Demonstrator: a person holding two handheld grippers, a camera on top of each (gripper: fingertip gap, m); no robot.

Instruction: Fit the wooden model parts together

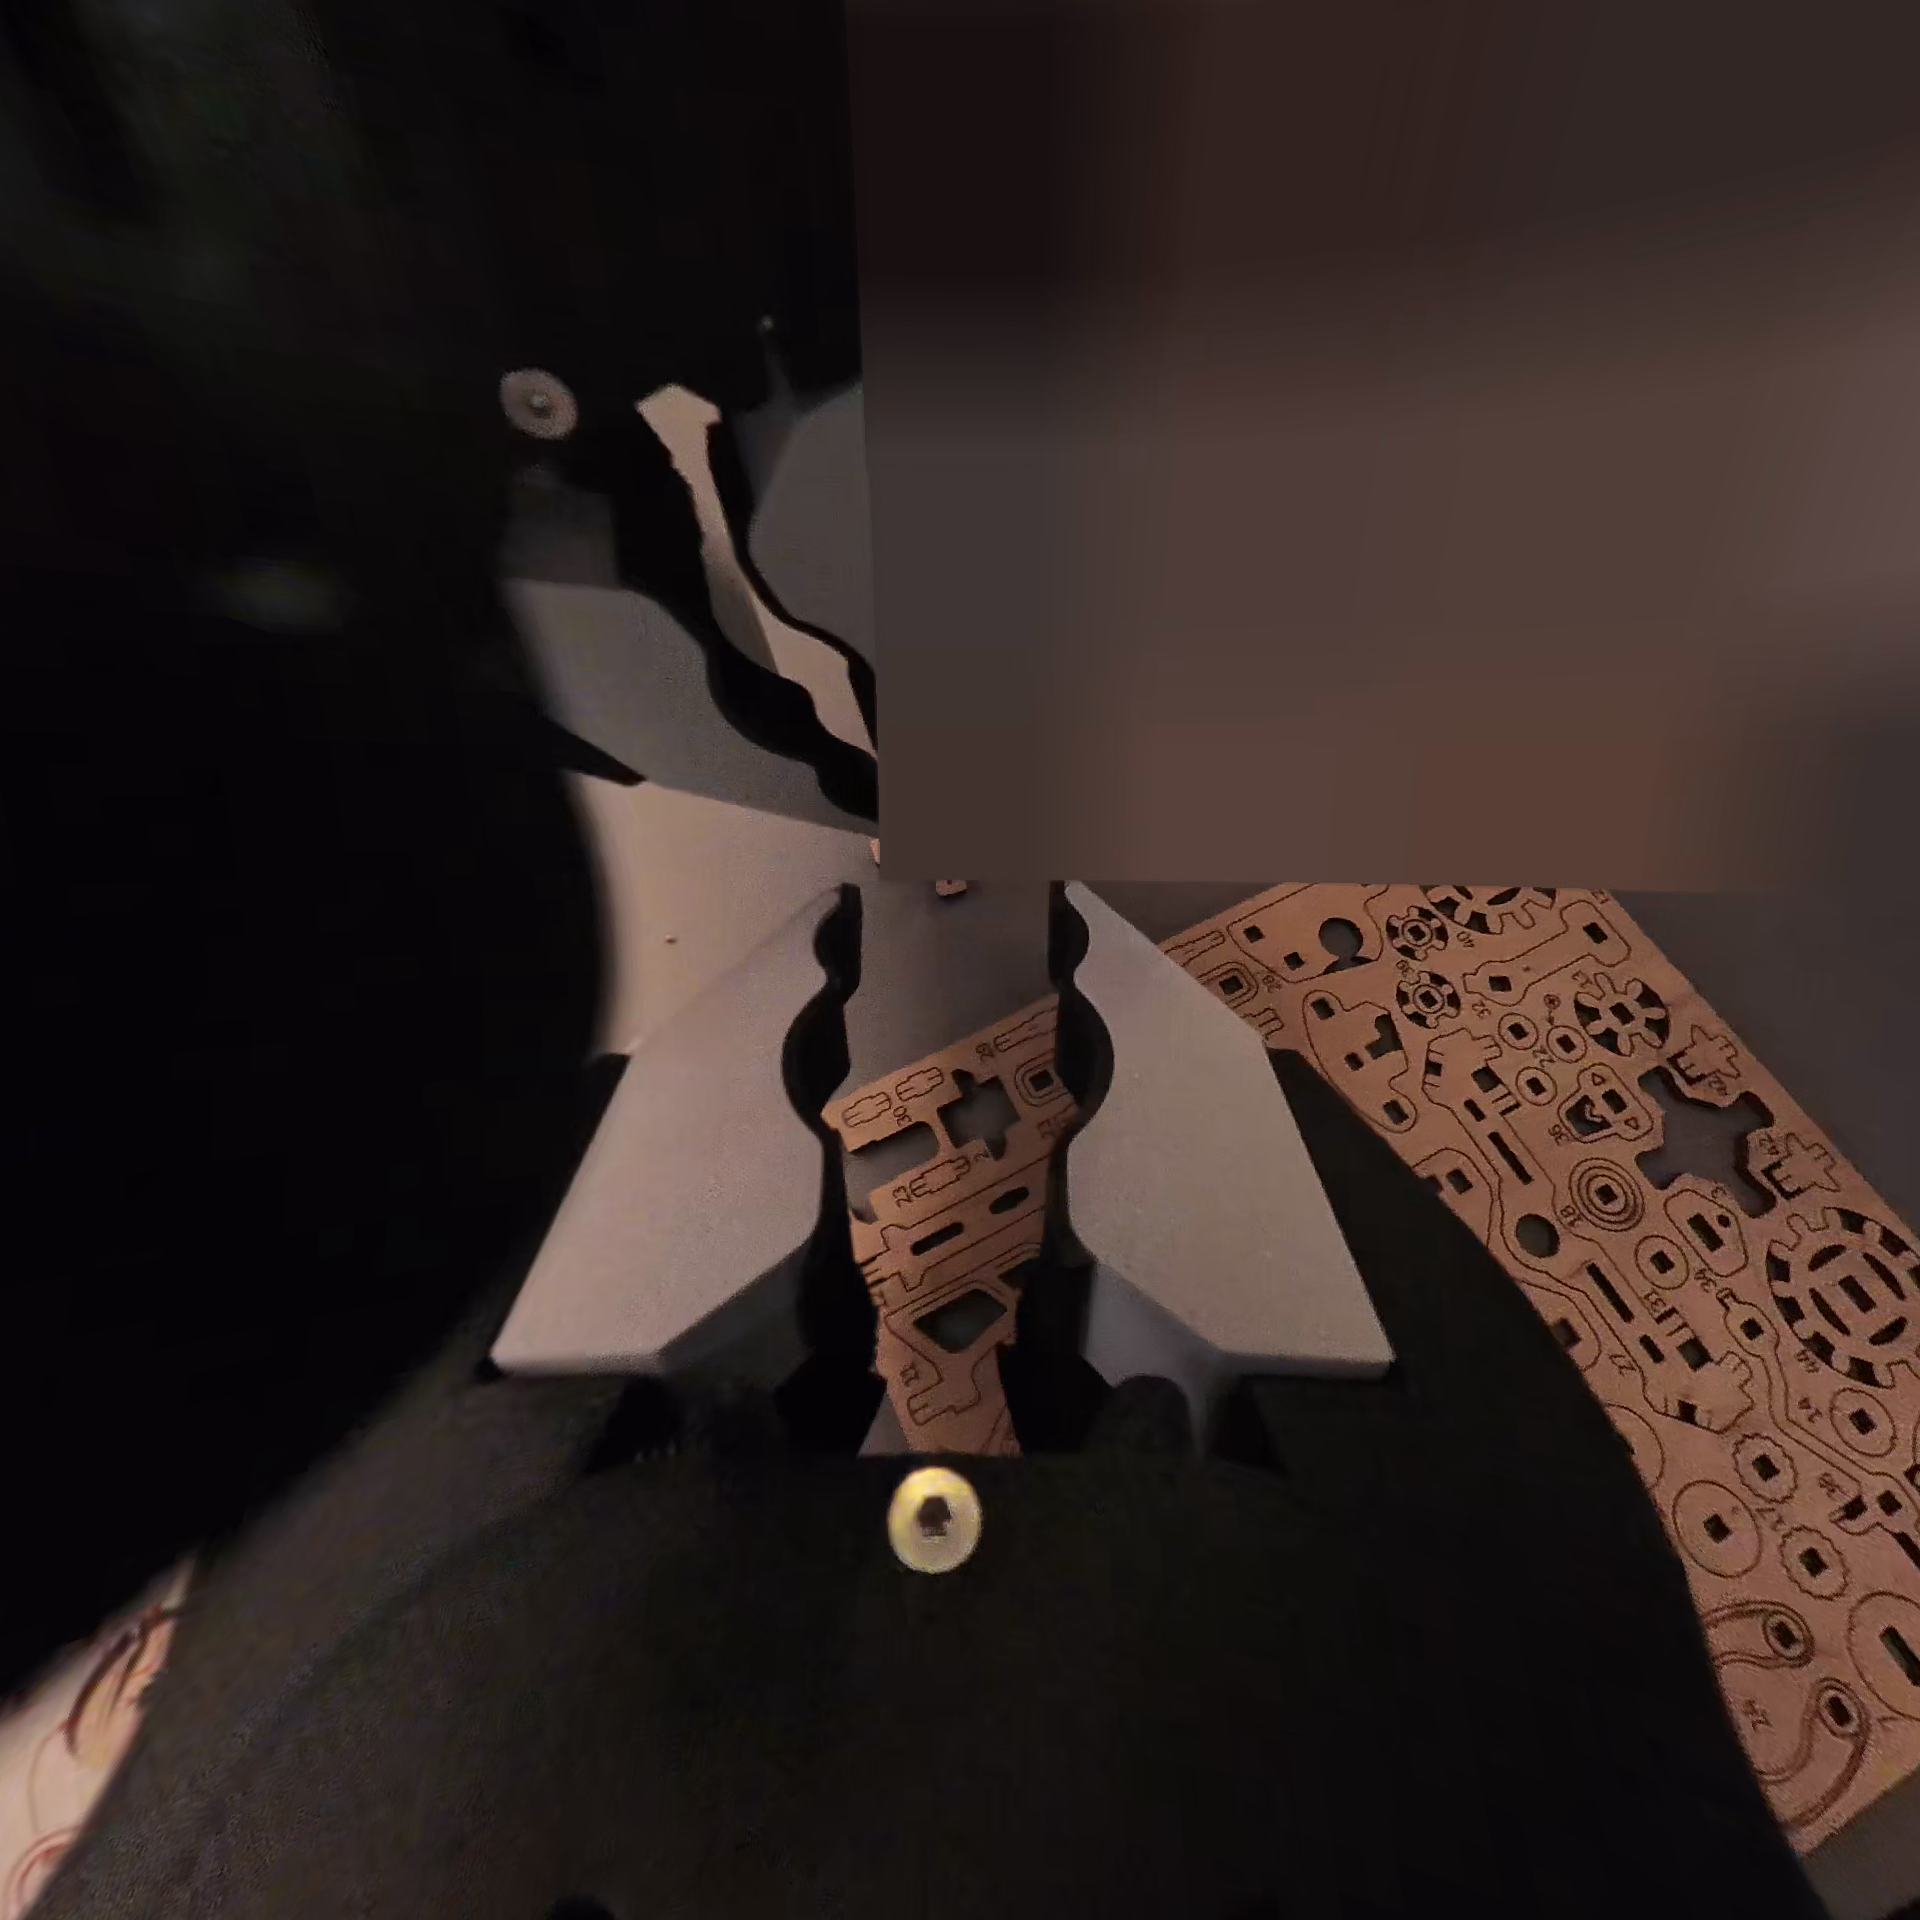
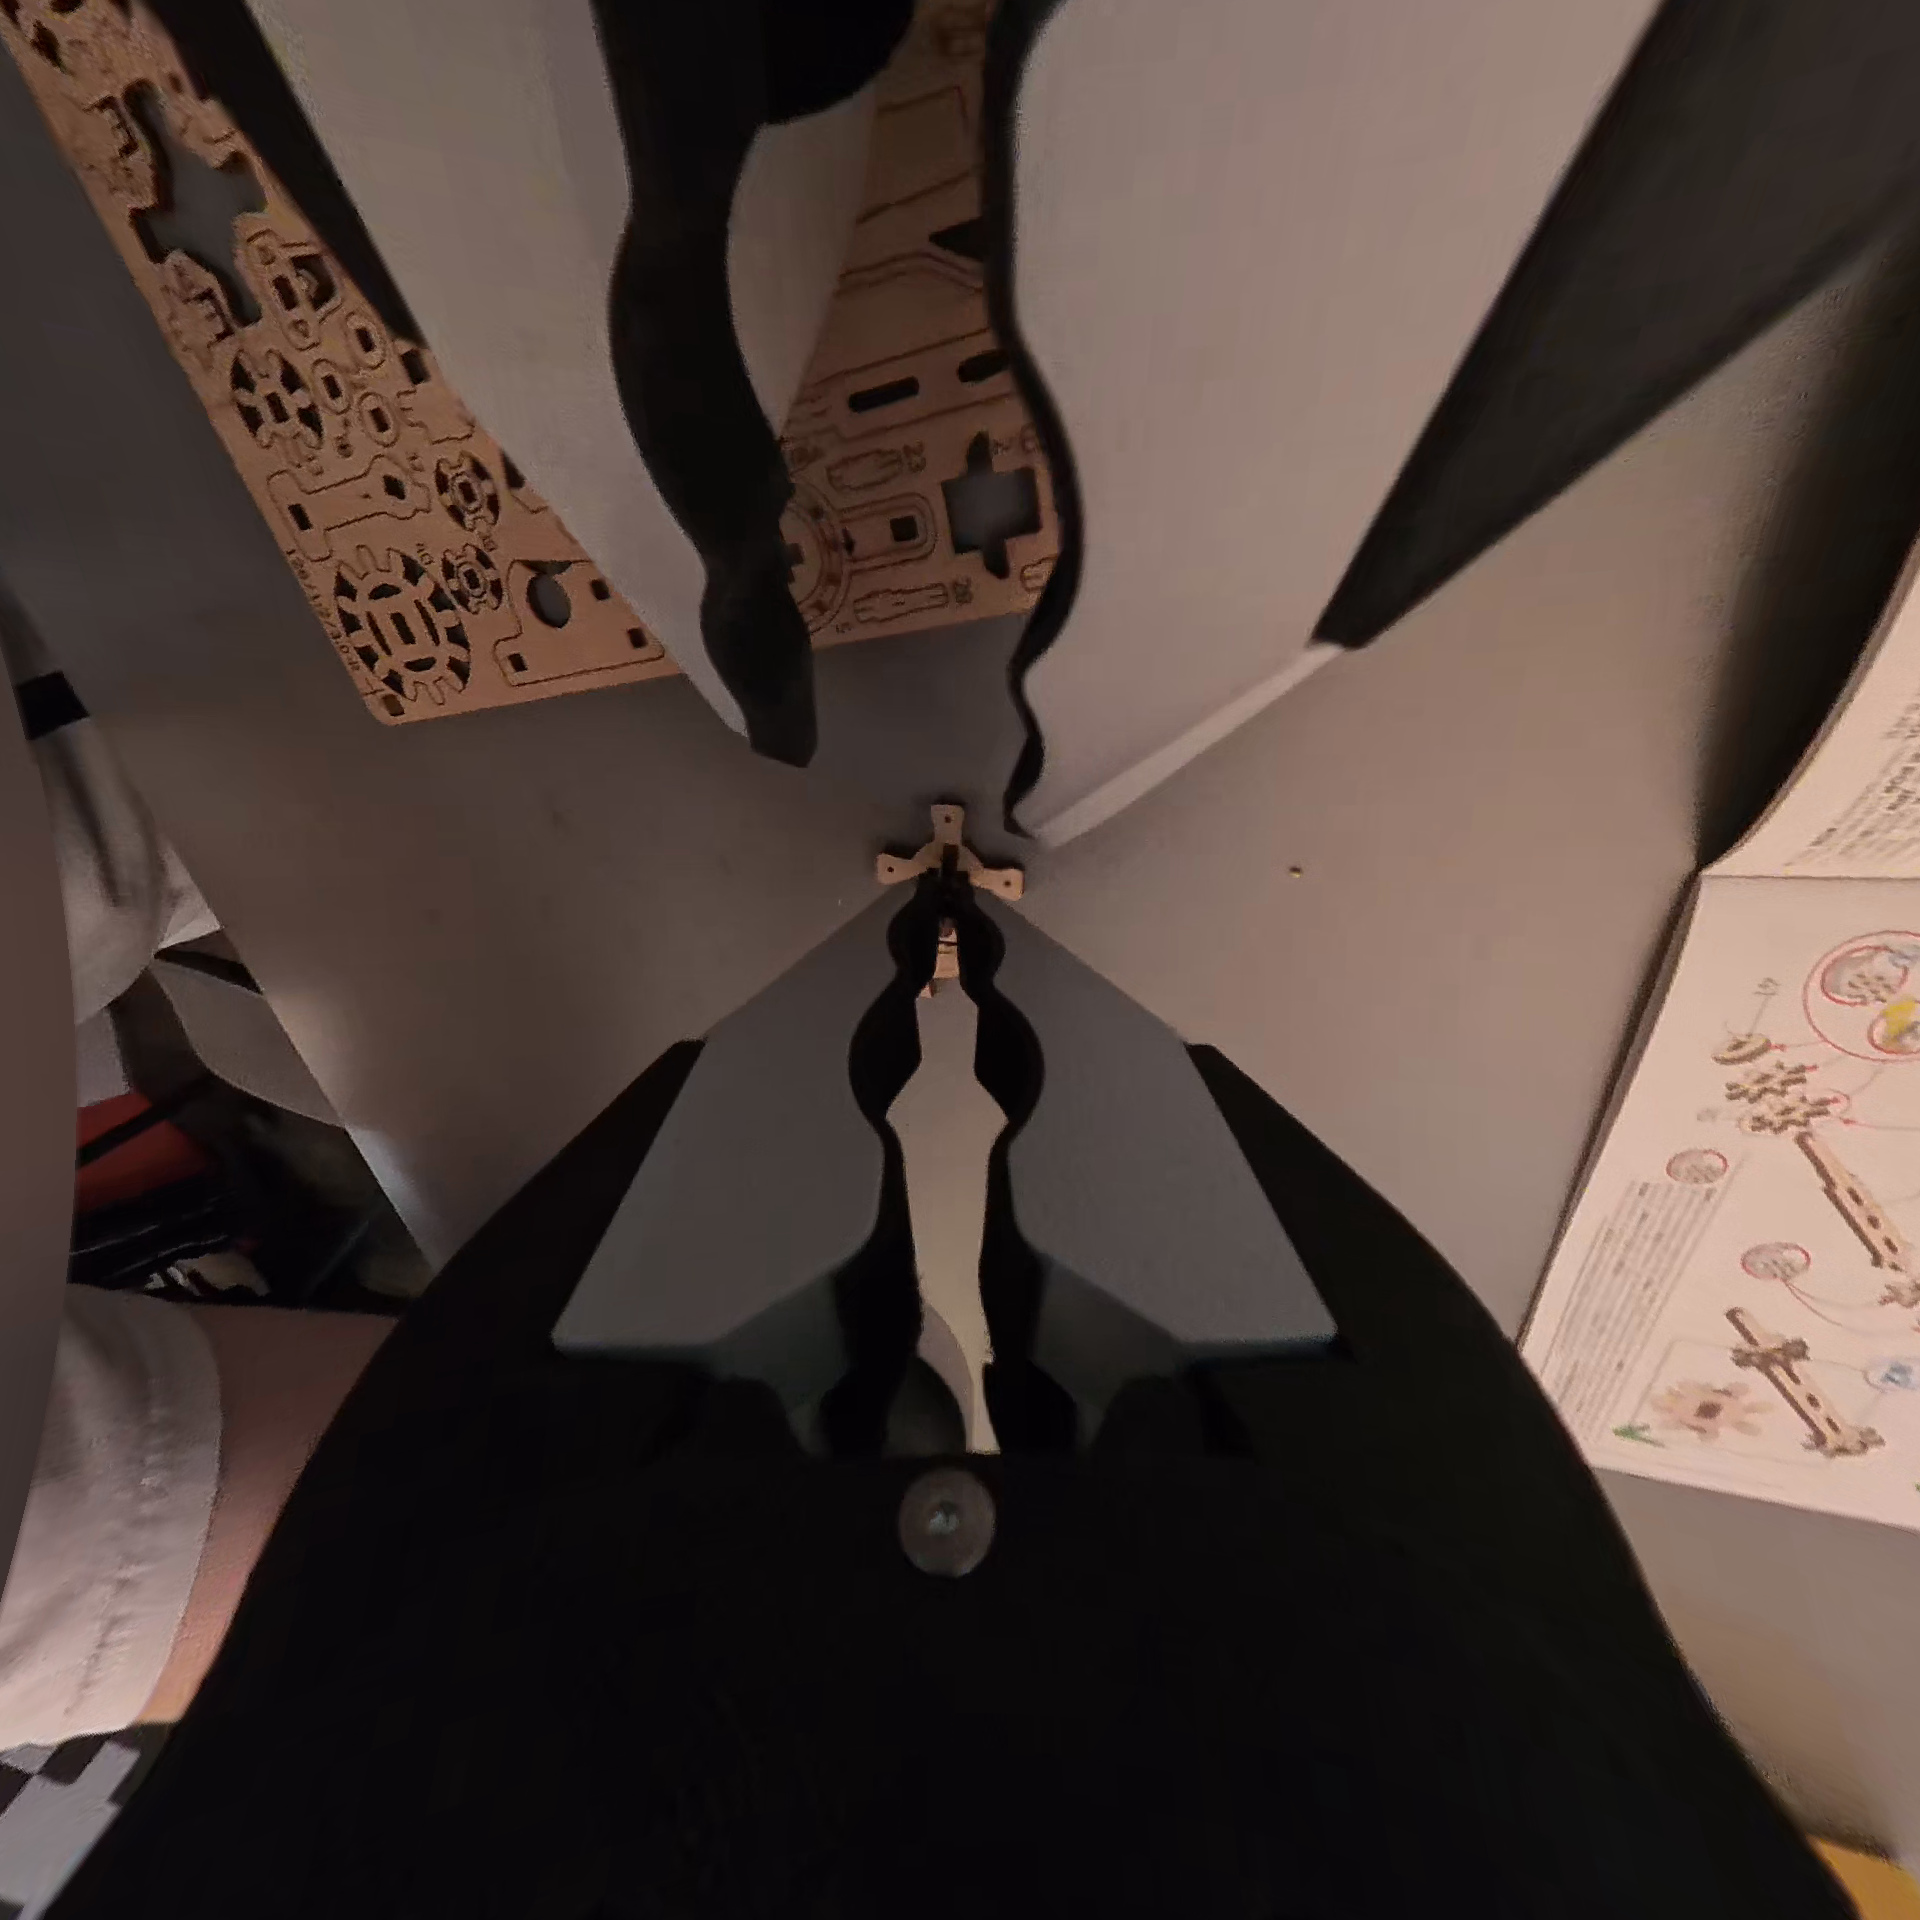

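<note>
My right gripper (image 2: 945,894) is shut on a small cross-shaped wooden part (image 2: 948,864) and holds it at its fingertips just above the grey table (image 2: 520,883). My left gripper (image 2: 904,769) comes in from the opposite side, open, with its tips just short of that part. In the left wrist view the left gripper (image 1: 954,914) is open, with a sliver of the part (image 1: 951,888) between its tips. The right gripper's fingers (image 1: 623,675) show at upper left. A laser-cut wooden sheet (image 1: 1558,1195) with several parts punched out lies under the left gripper; it also shows in the right wrist view (image 2: 416,499).
A printed instruction sheet (image 2: 1766,1195) lies on the table at the right. White cloth (image 2: 104,1455) and a red and black object (image 2: 135,1164) sit beyond the table's left edge. A blurred patch covers the upper right of the left wrist view. Only a small space, under 4 cm, lies between the two pairs of fingers.
</note>
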